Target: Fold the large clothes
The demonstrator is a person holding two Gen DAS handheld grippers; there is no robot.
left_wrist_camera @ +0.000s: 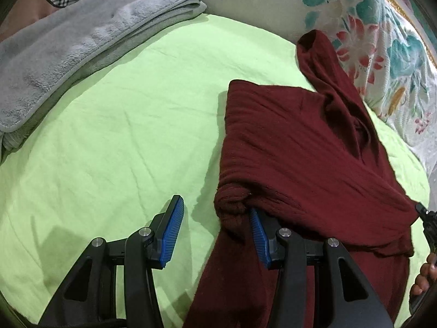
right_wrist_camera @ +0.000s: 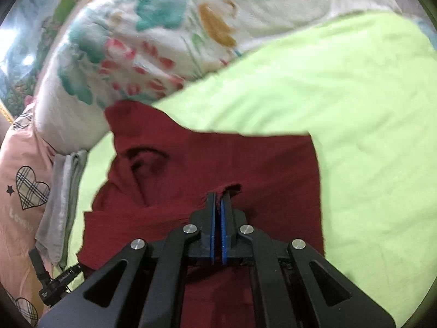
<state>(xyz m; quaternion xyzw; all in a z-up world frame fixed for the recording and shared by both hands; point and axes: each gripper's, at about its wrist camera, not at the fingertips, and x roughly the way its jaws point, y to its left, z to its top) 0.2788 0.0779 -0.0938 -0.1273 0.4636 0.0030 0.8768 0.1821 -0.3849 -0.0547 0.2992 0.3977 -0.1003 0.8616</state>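
Observation:
A dark red knit garment (left_wrist_camera: 300,150) lies partly folded on the lime green sheet (left_wrist_camera: 123,136), one sleeve reaching up toward the floral bedding. My left gripper (left_wrist_camera: 214,205) is open. Its left pad (left_wrist_camera: 172,229) is bare over the sheet, and the garment's bunched corner drapes over its right finger. In the right wrist view the garment (right_wrist_camera: 245,158) is spread flat, and my right gripper (right_wrist_camera: 218,195) is shut on a raised pinch of its cloth near the middle of the near edge. The black tip of that gripper (left_wrist_camera: 424,214) shows at the garment's right corner, with a hand below it.
A folded grey towel (left_wrist_camera: 82,41) lies at the far left of the sheet. Floral bedding (left_wrist_camera: 382,41) piles up along the far right. A pink pillow with plaid hearts (right_wrist_camera: 19,177) sits beside the grey towel (right_wrist_camera: 60,205). Bare green sheet (right_wrist_camera: 355,109) stretches right of the garment.

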